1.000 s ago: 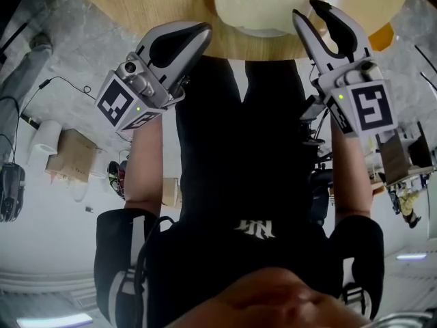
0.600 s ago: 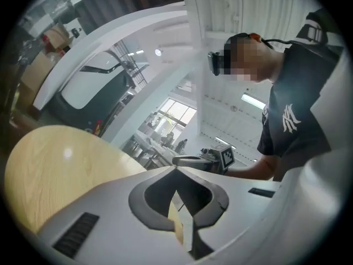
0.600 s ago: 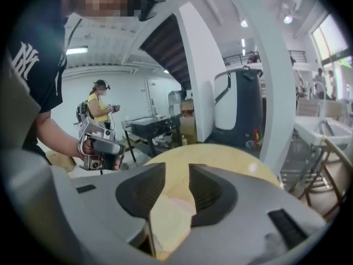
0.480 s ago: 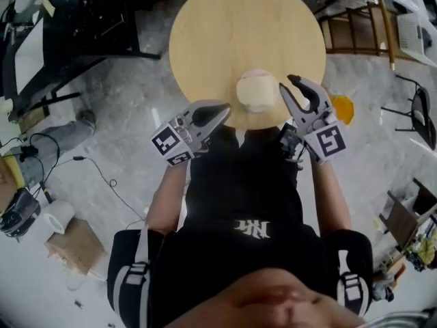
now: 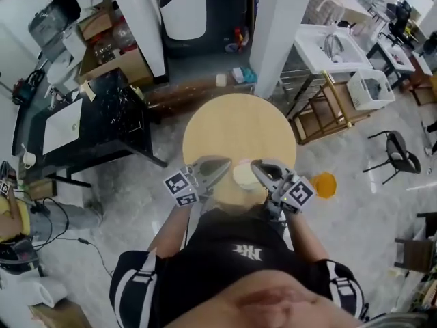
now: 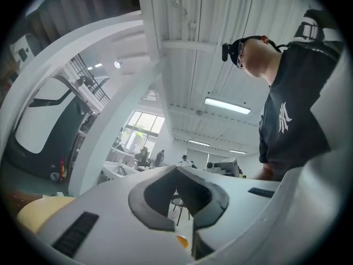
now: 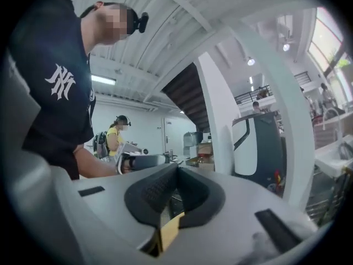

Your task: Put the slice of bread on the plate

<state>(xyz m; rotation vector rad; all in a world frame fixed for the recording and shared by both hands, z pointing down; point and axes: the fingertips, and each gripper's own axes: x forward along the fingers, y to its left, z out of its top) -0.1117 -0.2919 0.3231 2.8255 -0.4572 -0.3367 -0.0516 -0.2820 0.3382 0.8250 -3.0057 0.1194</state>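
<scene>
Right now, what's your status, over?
Left hand-held gripper shut, empty. Right hand-held gripper just closed, empty. Bread lies at round table's near edge, untouched. Nothing in the way.

A round wooden table (image 5: 239,128) stands ahead of the left gripper (image 5: 227,162) and right gripper (image 5: 255,165) on marbled floor (image 5: 136,203) (white pillars (image 5: 276,26) beyond).

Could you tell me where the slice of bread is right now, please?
In the head view, the slice of bread lies at the near edge of the round wooden table, between the left hand-held gripper and the right hand-held gripper.
</scene>
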